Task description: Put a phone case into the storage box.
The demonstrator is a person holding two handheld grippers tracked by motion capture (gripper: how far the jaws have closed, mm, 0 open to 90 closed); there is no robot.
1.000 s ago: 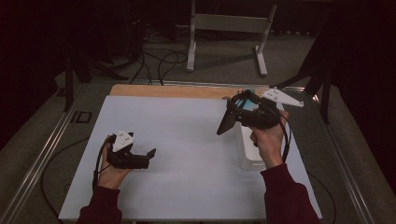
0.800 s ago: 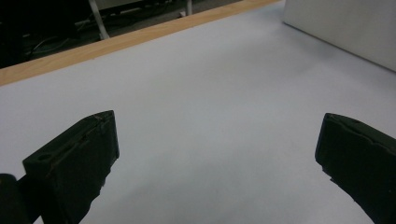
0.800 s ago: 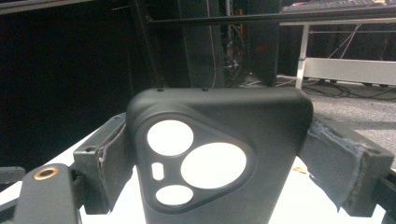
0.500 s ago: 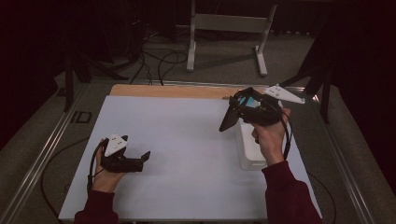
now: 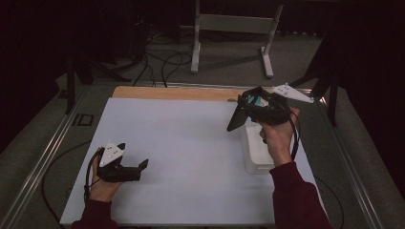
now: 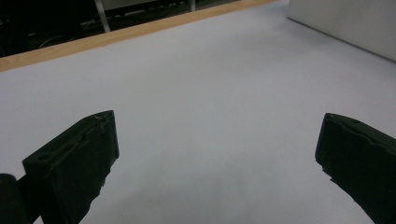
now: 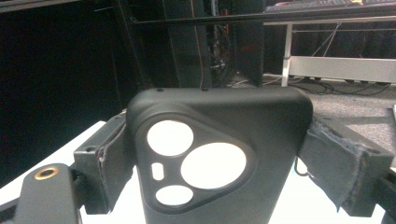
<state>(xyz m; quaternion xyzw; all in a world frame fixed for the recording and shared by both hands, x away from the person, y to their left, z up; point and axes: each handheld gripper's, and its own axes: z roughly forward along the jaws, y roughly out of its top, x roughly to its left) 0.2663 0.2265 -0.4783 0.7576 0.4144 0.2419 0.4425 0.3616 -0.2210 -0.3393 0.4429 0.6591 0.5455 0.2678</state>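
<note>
Phone case [image 7: 217, 158] camera cutouts, right gripper [image 7: 219, 163] clamped

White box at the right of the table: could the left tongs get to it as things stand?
Probably yes. The left tongs are open and hold nothing, with bare table between them and the white box; the right tongs hold a black phone case above it.

Your right gripper [image 5: 237, 120] holds the case [image 7: 217, 154] above the table [image 5: 191, 143], over the tray's [image 5: 255, 157] far end. Your left gripper [image 5: 142, 167] sits near-left, well apart.
</note>
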